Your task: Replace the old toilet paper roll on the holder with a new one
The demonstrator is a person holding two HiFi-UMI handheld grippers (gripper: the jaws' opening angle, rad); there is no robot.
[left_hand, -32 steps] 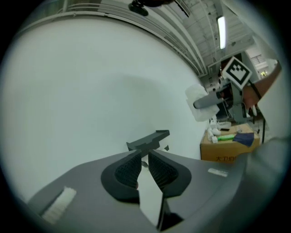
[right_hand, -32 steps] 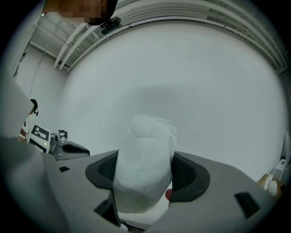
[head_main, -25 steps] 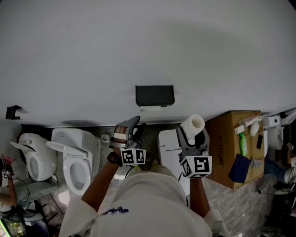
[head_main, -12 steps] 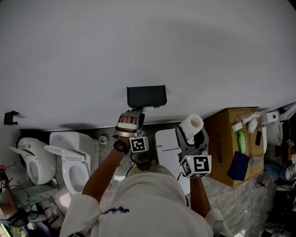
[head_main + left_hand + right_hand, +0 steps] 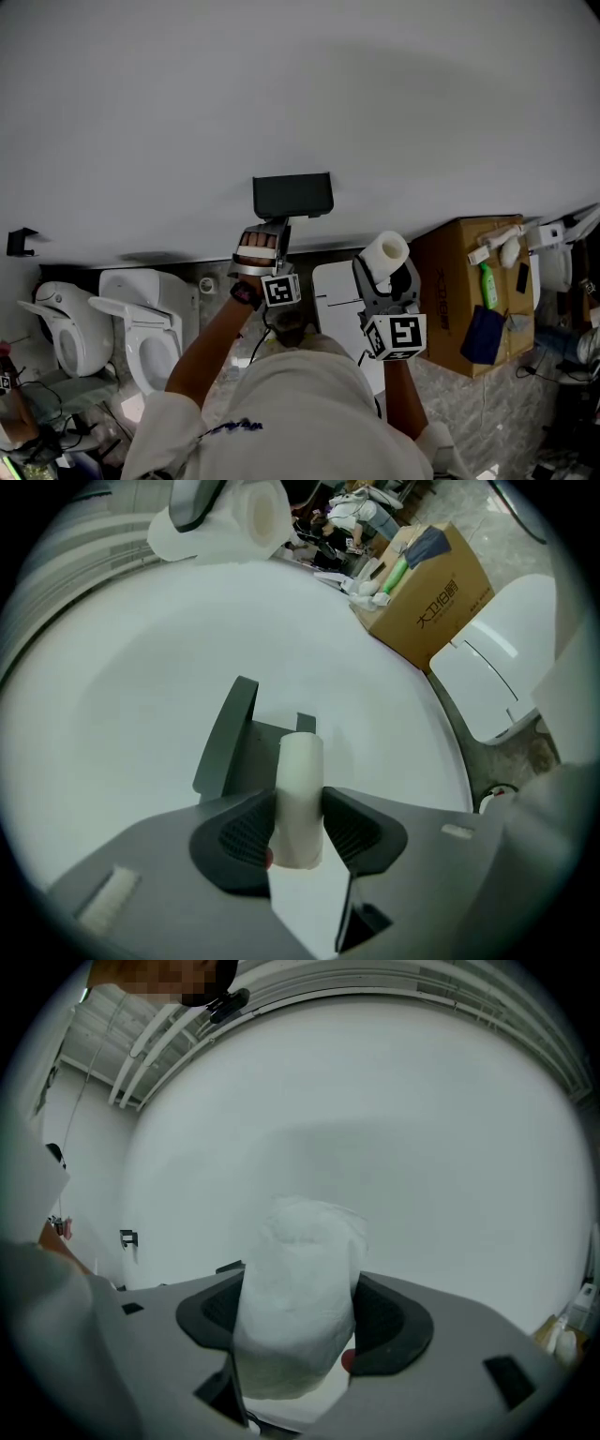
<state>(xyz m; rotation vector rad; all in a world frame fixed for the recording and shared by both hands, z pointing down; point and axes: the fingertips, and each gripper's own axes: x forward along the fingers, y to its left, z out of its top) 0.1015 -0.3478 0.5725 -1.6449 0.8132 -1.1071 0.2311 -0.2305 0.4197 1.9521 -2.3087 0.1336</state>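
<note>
Since the earlier frame the left claw (image 5: 275, 225) has come up from in front of the chest to the wall holder (image 5: 292, 195), and its jaws have just been closing with the old roll (image 5: 300, 789) between them.

Nearest the person, the right claw (image 5: 384, 274) sits close in by the chest on the right. It is clamped on the new roll (image 5: 387, 253), a fat white roll filling the gap between both pads, standing up out of the jaws. It is well apart from the holder, lower and to the right.

Further out, the left claw is at arm's reach, tips just under the black holder. In the left gripper view the old roll is a thin pale tube, nearly bare, with both pads against its sides — a narrow grip, jaws partly closed. Its long axis runs across the closing line of the jaws and seems to lie along the wall. The far end of the tube is still at the holder, whose dark flap stands just behind and left of it.

Key relation: old roll is dead ahead in the left claw, so left hand is the one to pull it clear — probably straight back off the holder. New roll waits to the right.

Beyond: white wall, toilets (image 5: 150, 328) low left, cardboard box (image 5: 459, 309) at right.
</note>
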